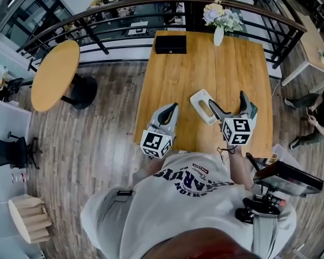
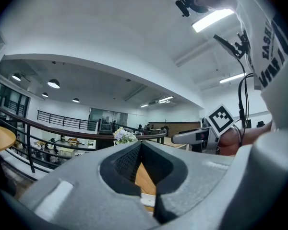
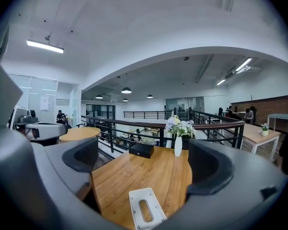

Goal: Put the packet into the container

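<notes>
Black box point(image 1: 170, 43) at table's point(image 1: 178, 85) far edge, contents can't tell. White packet point(image 1: 204, 106) flat on table by R gripper point(image 1: 227, 99), jaws wide apart, empty. L gripper point(image 1: 173, 108) jaws together.

The table point(image 1: 205, 74) is smooth, light wood with fine stripes. The white packet point(image 1: 203, 106) near its front edge looks smooth and matt. The black box point(image 1: 170, 43) at its far edge is matt. The floor point(image 1: 97, 139) is grey-brown wood planks.

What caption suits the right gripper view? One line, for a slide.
Right tool, jaws open and empty, facing a white slotted container on the wooden table; black box and flower vase beyond.
</notes>
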### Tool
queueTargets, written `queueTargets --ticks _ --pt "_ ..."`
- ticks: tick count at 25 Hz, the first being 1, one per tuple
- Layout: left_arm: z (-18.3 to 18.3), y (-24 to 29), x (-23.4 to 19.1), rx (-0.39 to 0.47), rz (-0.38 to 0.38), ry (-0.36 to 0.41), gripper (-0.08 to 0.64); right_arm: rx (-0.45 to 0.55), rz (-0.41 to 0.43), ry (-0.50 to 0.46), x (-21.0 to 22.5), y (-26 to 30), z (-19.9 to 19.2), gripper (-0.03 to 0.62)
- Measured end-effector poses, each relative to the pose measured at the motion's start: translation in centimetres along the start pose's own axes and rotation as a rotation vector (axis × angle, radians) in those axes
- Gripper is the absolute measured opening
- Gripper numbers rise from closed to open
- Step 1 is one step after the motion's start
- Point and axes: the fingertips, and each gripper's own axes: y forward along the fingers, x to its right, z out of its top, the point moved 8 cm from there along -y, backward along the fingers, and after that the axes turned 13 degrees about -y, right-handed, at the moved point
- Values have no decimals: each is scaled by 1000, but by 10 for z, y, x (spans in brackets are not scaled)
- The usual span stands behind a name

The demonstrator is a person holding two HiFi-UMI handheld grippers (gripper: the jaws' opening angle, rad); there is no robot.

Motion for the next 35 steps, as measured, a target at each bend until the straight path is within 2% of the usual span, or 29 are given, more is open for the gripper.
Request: queueTargets --ticks 9,12,14,21,23,25,31,35 --pt "0 16 9 -24 -49 3 0 -35 -112 64 17 29 14 587" --pt "-1 26 10 -27 -66 -2 0 -73 -179 189 51 40 0 586" --pt "-3 32 13 -31 -82 -7 0 -108 -258 236 84 39 -13 586" --pt "-7 38 10 -57 -116 -6 0 -210 -619 202 224 -12 -48 586" --pt "-11 41 6 -69 -118 -6 0 -238 -689 202 250 -27 -54 586" --pt "-14 46 5 -81 -121 -8 0 -259 -708 214 259 -33 -61 586" --pt "-13 51 15 -75 -141 -19 0 -315 -683 246 255 -34 -76 586" --pt "-10 46 23 -78 -135 -17 0 -406 -628 312 254 -21 -103 585"
